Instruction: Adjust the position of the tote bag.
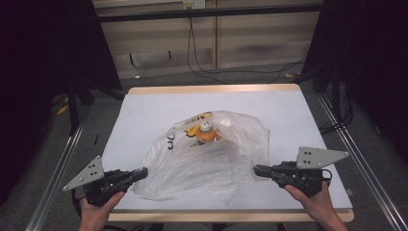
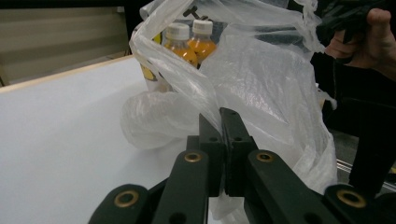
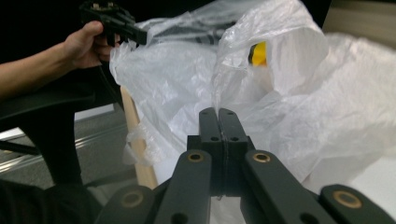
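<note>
At the lower left of the high view, the left gripper (image 1: 140, 173) is clenched on the near left edge of the plastic bag (image 1: 211, 161); in the left gripper view its jaws stand tight together with a twisted strand of the film pinched between them. The bag sits in the middle of the table (image 1: 144, 110), thin and see-through, bunched up around its load. Inside it, toward the centre of the frame, stand two orange drink bottles (image 2: 191, 44) with white caps, and something yellow beside them that I cannot make out. At the lower right, the right gripper (image 1: 259, 170) is likewise clamped on the bag's right edge. I'd say the goods are bagged and both sides gripped; lifting or tying the bag looks to be what's left.
</note>
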The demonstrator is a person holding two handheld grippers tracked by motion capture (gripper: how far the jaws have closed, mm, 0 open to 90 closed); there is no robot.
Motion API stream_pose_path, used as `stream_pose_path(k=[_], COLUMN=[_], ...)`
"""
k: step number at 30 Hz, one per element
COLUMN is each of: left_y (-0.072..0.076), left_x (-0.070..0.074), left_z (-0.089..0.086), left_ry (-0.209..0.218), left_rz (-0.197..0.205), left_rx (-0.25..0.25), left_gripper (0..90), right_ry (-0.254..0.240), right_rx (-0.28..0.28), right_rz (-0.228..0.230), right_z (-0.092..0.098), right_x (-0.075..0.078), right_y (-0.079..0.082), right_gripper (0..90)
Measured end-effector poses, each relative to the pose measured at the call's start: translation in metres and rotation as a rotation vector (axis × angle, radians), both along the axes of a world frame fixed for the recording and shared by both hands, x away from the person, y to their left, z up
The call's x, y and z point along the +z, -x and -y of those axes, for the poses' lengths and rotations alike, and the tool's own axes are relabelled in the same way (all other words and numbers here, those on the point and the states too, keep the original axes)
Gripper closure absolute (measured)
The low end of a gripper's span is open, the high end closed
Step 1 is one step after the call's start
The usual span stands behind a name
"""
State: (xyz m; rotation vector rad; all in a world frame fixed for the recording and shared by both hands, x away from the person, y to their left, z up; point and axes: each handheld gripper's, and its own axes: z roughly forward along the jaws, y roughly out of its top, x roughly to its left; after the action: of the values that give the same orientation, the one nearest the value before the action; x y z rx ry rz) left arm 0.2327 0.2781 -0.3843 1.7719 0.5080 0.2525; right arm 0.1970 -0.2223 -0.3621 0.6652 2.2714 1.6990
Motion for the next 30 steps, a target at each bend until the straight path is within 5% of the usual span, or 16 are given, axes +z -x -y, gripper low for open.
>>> stream_pose_path(k=[19, 30], left_y=[-0.024, -0.042], left_x=[0.052, 0.07], left_z=[-0.004, 0.002], left_ry=[0.041, 0.058], left_rz=[0.067, 0.093], left_rx=[0.026, 0.043], left_gripper=[89.3, 89.5], right_ry=[-0.096, -0.178], right_rx=[-0.024, -0.08], right_rz=[0.12, 0.137], right_z=[0.004, 0.01], right_x=[0.057, 0.068], right_y=[-0.025, -0.049], right_gripper=[90.0, 90.0])
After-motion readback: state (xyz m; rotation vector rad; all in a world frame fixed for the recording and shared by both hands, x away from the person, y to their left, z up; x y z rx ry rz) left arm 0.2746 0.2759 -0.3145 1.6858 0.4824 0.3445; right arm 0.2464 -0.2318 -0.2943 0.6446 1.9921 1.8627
